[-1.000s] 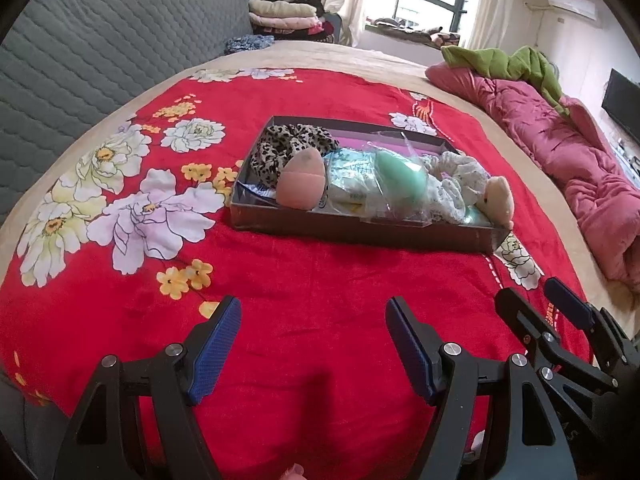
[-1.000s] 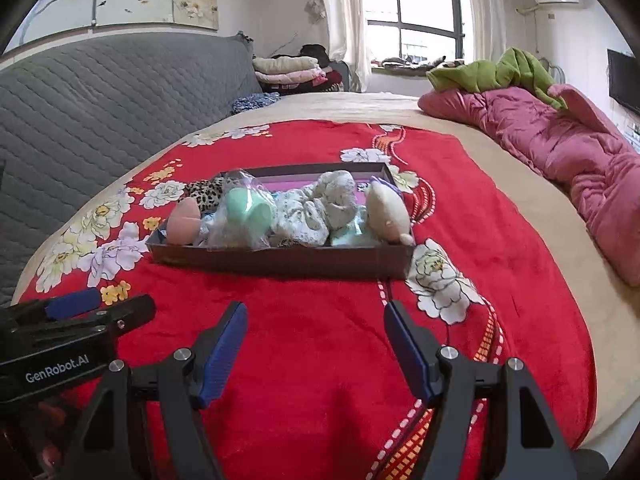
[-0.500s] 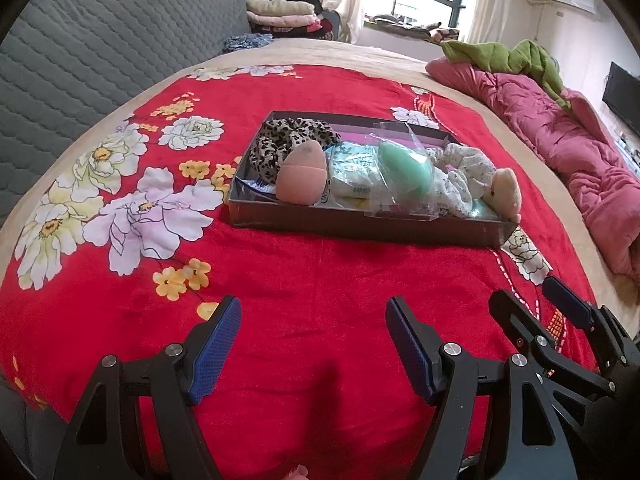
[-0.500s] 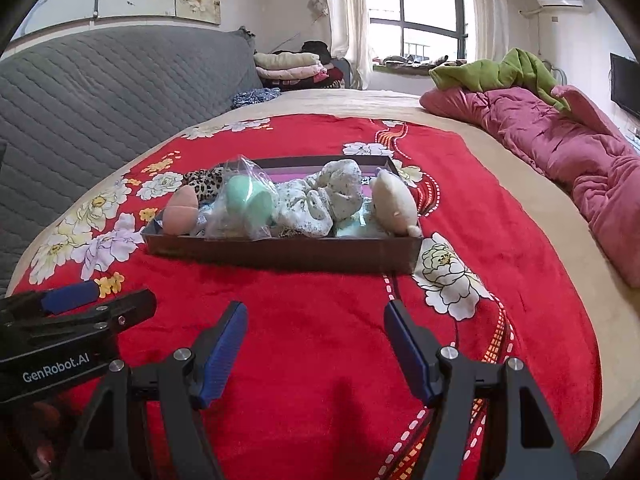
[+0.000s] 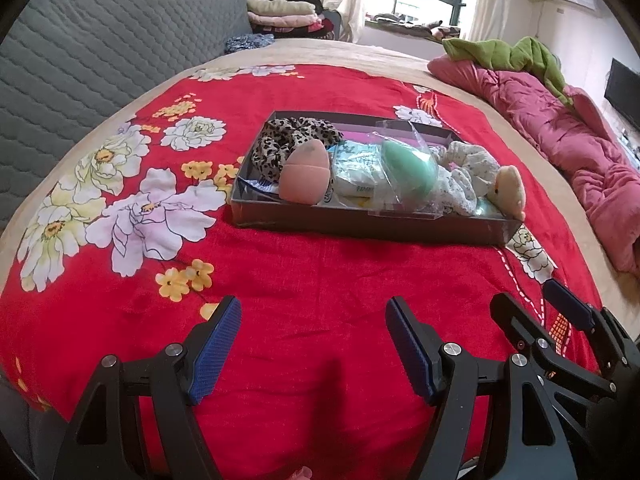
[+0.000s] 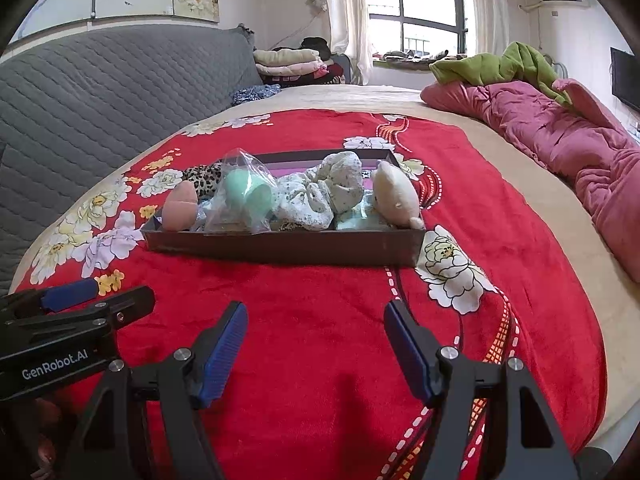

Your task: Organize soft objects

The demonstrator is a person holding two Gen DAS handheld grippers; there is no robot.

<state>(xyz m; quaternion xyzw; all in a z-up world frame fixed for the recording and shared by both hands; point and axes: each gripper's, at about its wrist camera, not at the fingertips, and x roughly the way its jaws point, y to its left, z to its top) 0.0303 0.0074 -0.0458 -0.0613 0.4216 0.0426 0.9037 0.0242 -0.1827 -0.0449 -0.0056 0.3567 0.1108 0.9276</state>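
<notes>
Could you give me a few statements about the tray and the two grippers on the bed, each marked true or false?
1. The dark tray sits on the red floral blanket. True.
2. The left gripper holds the pink egg-shaped sponge. False: its jaws stand open and empty, and the sponge lies in the tray.
3. The green sponge is inside a clear plastic bag. True.
4. The leopard-print scrunchie lies on the blanket outside the tray. False: it is in the tray, behind the pink sponge.
5. The right gripper is open with nothing between its jaws. True.
6. The cream plush toy sits at the same end of the tray as the pink sponge. False: they are at opposite ends.
</notes>
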